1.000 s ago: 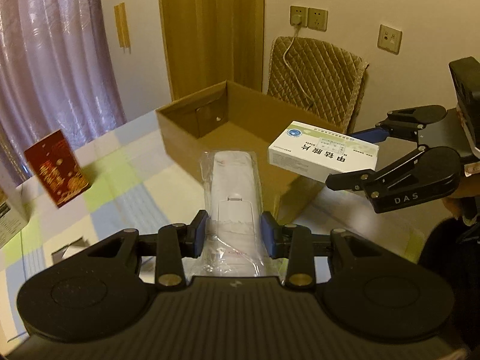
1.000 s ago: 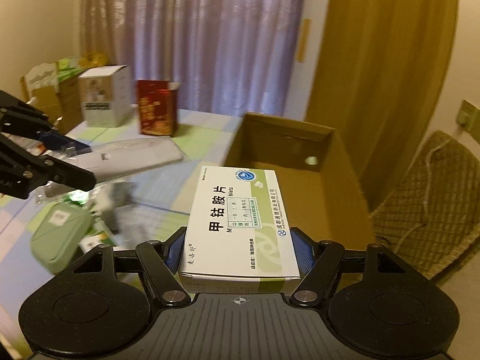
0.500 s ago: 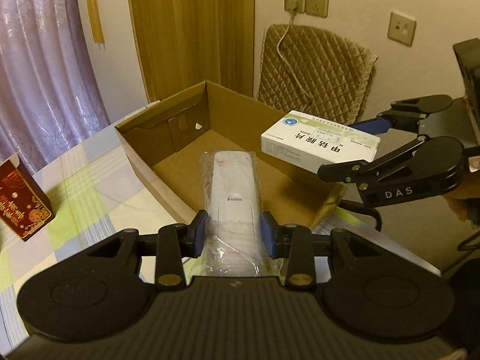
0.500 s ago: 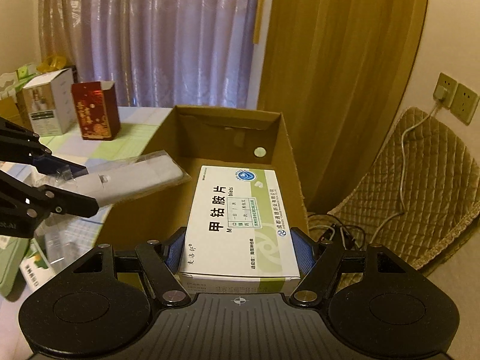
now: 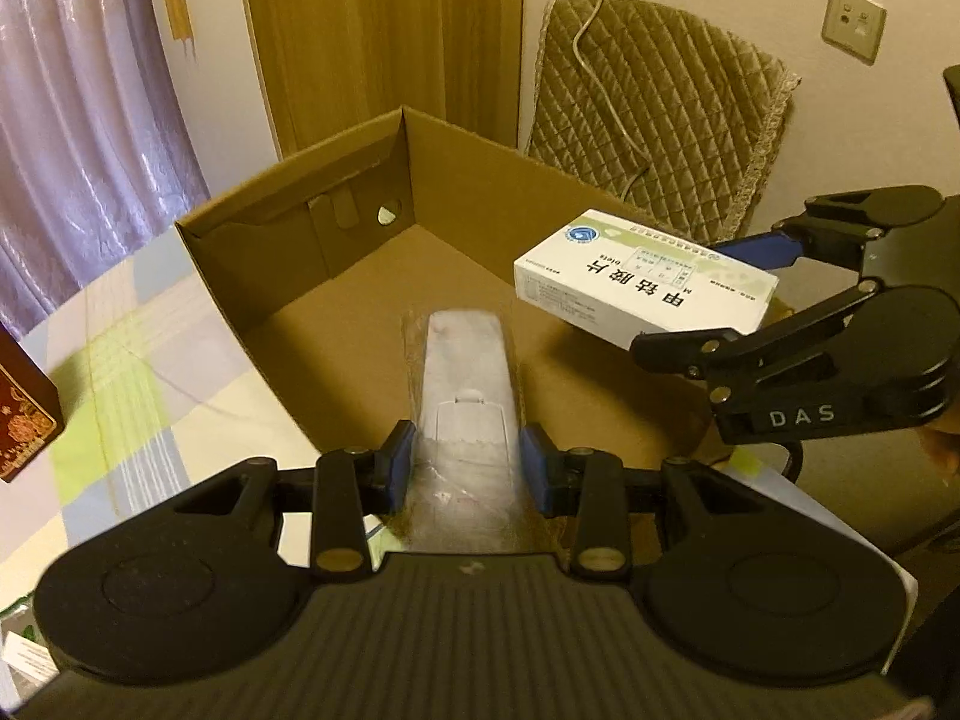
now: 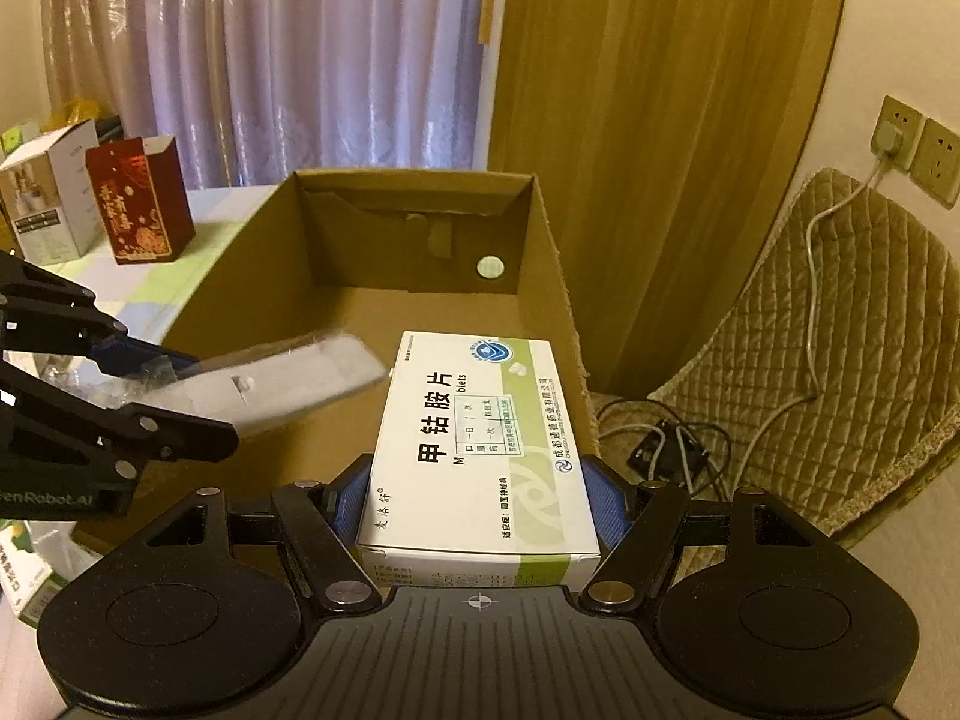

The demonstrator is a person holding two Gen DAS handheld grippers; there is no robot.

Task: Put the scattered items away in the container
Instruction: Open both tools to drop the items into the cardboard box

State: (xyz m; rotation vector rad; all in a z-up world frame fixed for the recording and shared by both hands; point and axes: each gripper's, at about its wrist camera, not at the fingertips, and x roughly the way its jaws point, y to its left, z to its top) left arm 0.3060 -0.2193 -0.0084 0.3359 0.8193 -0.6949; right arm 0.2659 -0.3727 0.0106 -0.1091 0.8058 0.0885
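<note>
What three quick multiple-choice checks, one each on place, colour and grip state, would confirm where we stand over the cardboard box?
1. Where is the medicine box?
A. on the box floor
B. held above the cardboard box
C. on the chair

2. What colour is the tall packet standing on the table?
A. red
B. blue
C. black

3. What is the left gripper doing?
A. open, empty
B. shut on the wrapped remote
C. shut on a cable

Answers:
1 B: the right gripper clamps it over the open box.
2 A: red with gold print.
3 B: both blue pads press its sides.
</note>
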